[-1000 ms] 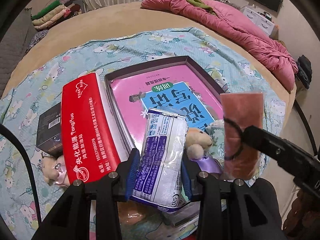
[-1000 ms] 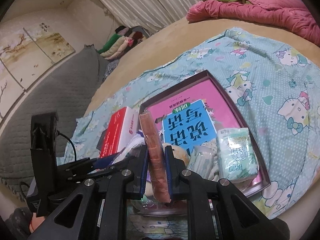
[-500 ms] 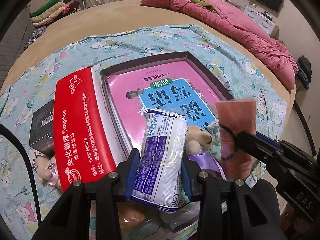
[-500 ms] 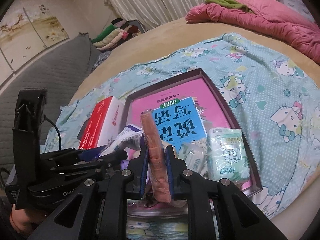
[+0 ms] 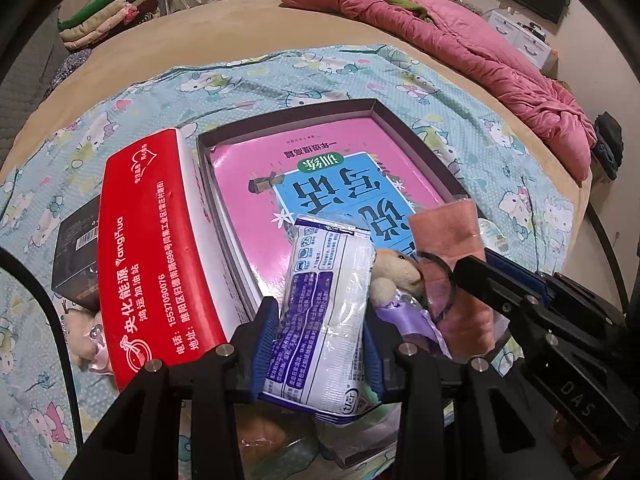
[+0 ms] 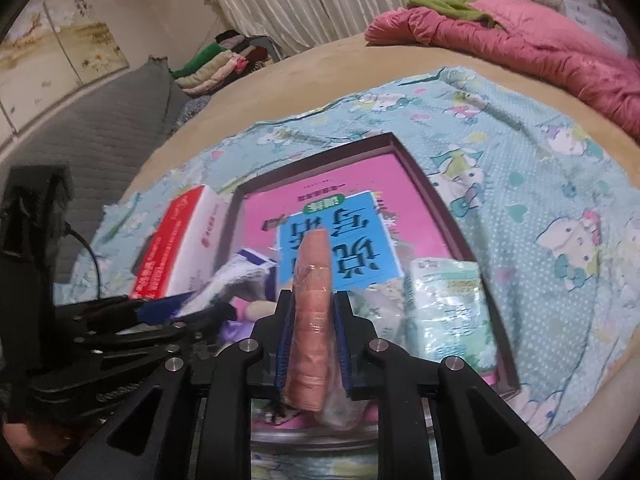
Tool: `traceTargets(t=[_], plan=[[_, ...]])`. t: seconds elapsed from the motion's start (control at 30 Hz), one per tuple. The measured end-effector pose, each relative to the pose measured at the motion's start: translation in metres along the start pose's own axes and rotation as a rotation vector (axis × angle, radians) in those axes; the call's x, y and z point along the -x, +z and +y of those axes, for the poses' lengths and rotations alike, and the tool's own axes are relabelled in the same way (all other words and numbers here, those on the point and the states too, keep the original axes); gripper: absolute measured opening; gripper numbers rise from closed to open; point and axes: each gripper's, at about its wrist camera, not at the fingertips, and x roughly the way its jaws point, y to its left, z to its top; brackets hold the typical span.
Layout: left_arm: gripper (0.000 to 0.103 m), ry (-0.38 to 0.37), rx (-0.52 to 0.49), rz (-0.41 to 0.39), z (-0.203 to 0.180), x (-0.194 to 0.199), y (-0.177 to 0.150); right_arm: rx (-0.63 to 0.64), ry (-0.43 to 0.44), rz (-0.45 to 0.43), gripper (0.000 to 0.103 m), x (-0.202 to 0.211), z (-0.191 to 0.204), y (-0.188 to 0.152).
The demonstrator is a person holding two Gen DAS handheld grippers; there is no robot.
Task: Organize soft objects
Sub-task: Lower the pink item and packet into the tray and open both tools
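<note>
The white and purple packet [image 5: 324, 320] is wrapped in thin plastic film, crinkled and faintly glossy. The pink cloth roll [image 6: 312, 320] is sheathed in clear, shiny film over soft fabric. The red carton [image 5: 156, 248] is made of smooth card with a slight sheen. The pink book cover [image 5: 320, 184] is printed on glossy paper, and the tray [image 5: 416, 136] around it is formed of dark matt card. The bed is covered by a matt printed cotton sheet [image 5: 280, 76]. The green tissue pack [image 6: 448, 312] is wrapped in wrinkled, reflective plastic. The small plush toy [image 5: 394, 276] is finished in fuzzy pile.
</note>
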Motion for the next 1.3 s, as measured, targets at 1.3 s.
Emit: traceTargets(t=[1.3], plan=[[0.050,-0.056,0.025,0.018,0.001,0.004,0.001,-0.040,-0.074,-0.069,0.053,0.018,-0.017,0.004]])
